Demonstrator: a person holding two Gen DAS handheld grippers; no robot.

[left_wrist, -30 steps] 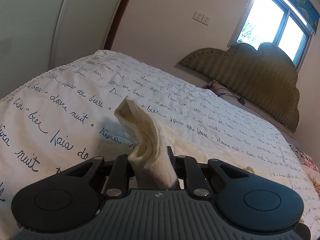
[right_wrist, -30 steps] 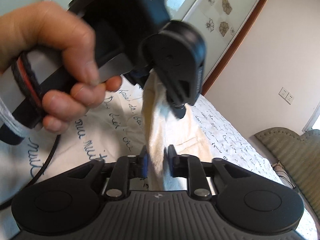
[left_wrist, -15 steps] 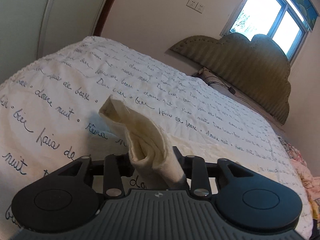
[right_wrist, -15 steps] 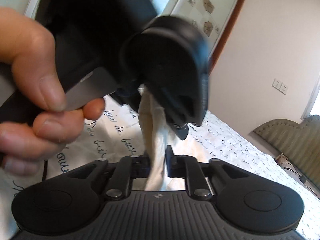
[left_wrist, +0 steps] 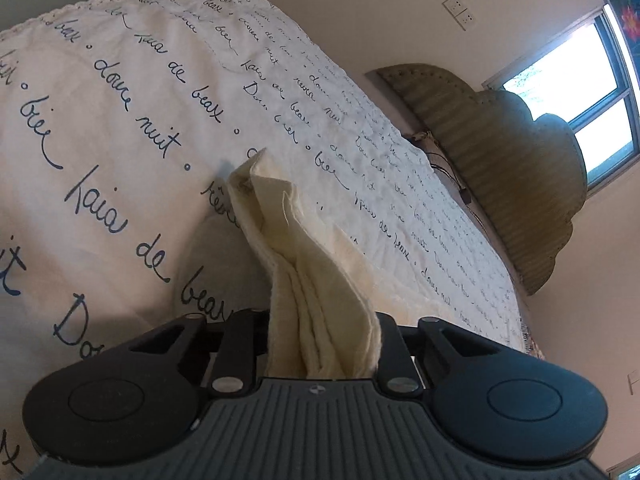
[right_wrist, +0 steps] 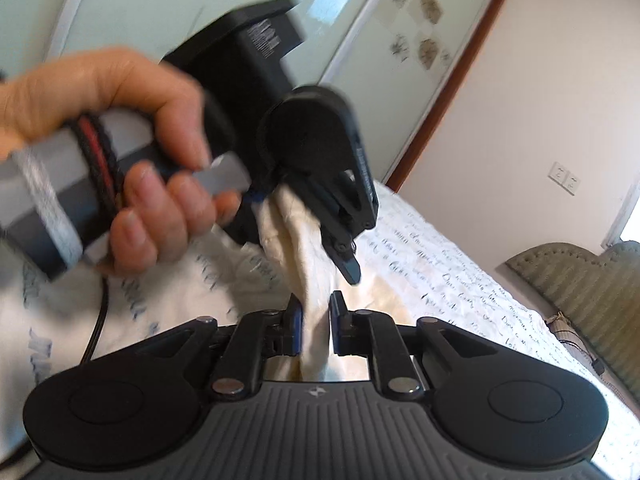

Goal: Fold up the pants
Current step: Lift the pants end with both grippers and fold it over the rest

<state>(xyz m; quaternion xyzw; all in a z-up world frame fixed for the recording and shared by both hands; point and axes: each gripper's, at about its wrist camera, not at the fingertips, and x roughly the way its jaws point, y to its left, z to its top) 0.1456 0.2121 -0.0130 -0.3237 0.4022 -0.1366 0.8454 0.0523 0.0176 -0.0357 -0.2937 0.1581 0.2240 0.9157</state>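
Observation:
The cream pants (left_wrist: 304, 264) are bunched and lifted over the bed. My left gripper (left_wrist: 320, 336) is shut on a thick fold of them, and a pointed end sticks up past the jaws. In the right wrist view my right gripper (right_wrist: 316, 316) is shut on the pants (right_wrist: 304, 248) too. The left gripper (right_wrist: 320, 208), held in a hand (right_wrist: 132, 152), grips the same cloth just above and beyond it. The rest of the pants lies on the bed beneath.
A white bedspread (left_wrist: 120, 128) with dark handwritten words covers the bed. A padded olive headboard (left_wrist: 520, 184) stands at the far right under a window (left_wrist: 580, 92). A sliding wardrobe door (right_wrist: 380, 40) is behind the left gripper. A black cable (right_wrist: 98, 320) hangs from the hand.
The left gripper has tilted and dropped closer to the bedspread with the pants still in it. In the right wrist view it has drawn back and up a little.

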